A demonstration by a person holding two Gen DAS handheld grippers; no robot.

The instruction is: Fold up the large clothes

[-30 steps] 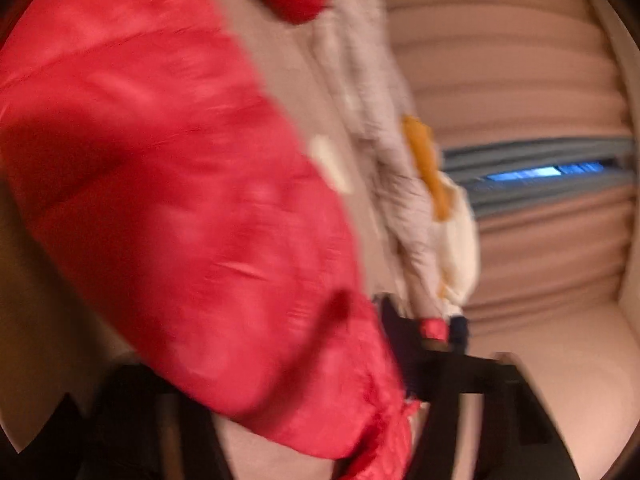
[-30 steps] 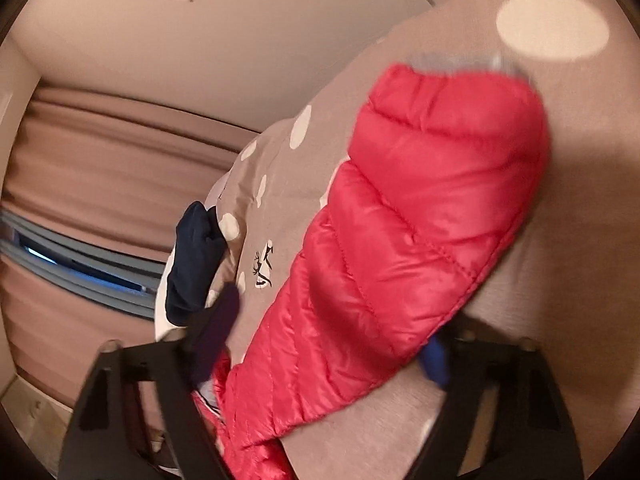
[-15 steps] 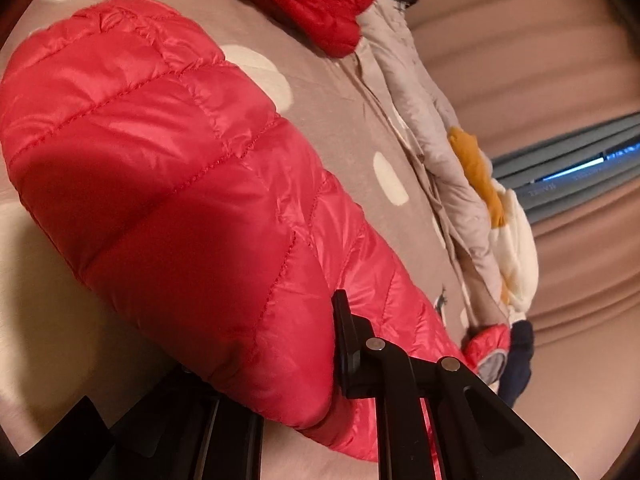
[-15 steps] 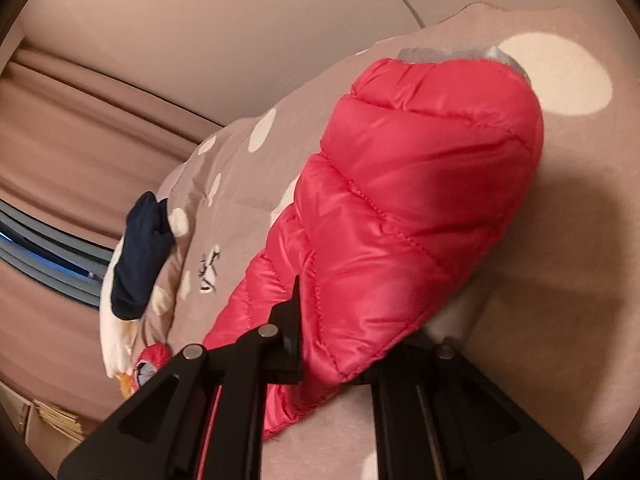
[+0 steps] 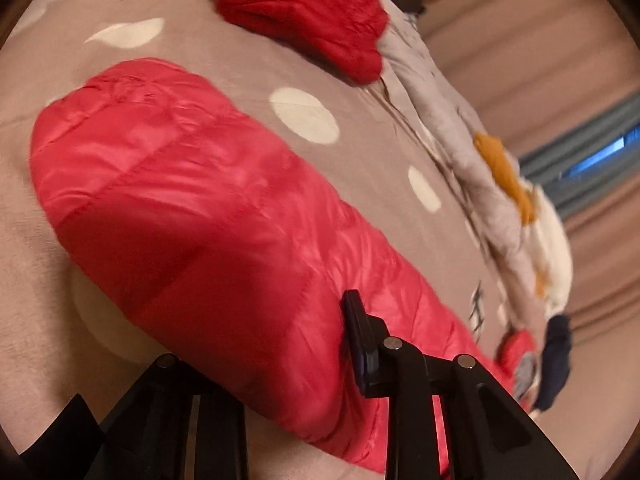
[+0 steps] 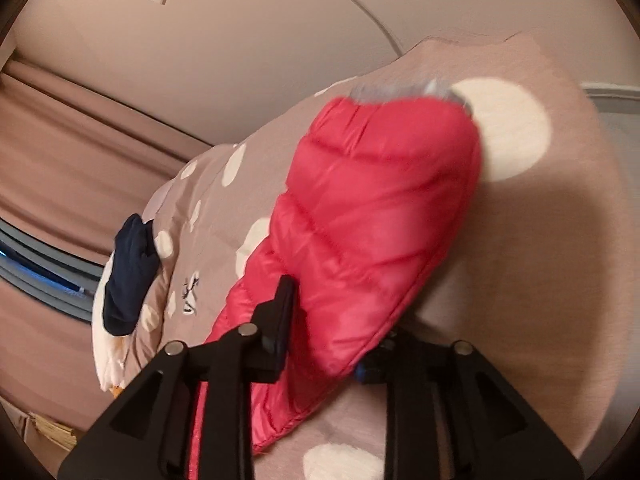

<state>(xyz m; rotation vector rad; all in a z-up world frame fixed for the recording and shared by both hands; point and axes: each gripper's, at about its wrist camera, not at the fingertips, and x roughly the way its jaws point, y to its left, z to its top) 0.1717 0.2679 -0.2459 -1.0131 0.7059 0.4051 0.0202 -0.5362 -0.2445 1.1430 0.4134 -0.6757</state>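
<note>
The step in hand looks like a fold of the red jacket: both tongs hold one of its padded edges, probably to carry it over the rest of the garment. The next move calls for both tongs to travel together at the same height, so the slippery padded cloth does not slide out or twist, and then to lay the edge down flat on the blanket.

Nearest to the left camera, the left gripper pinches the jacket. The thick red cloth fills the gap between its two fingers, one finger showing on top of the cloth and the other mostly hidden under it. In the right camera, the right gripper pinches the jacket in the same manner, with the red edge pressed between its fingers.

From the tongs the jacket stretches away and lies on the brown blanket with pale dots. It seems slightly lifted near the tongs, but this is not sure.

Beyond the jacket, further on the blanket, lies a red knitted garment. Beside the jacket, at the blanket's edge, lies a dark blue cloth. Behind all hangs a brown curtain.
</note>
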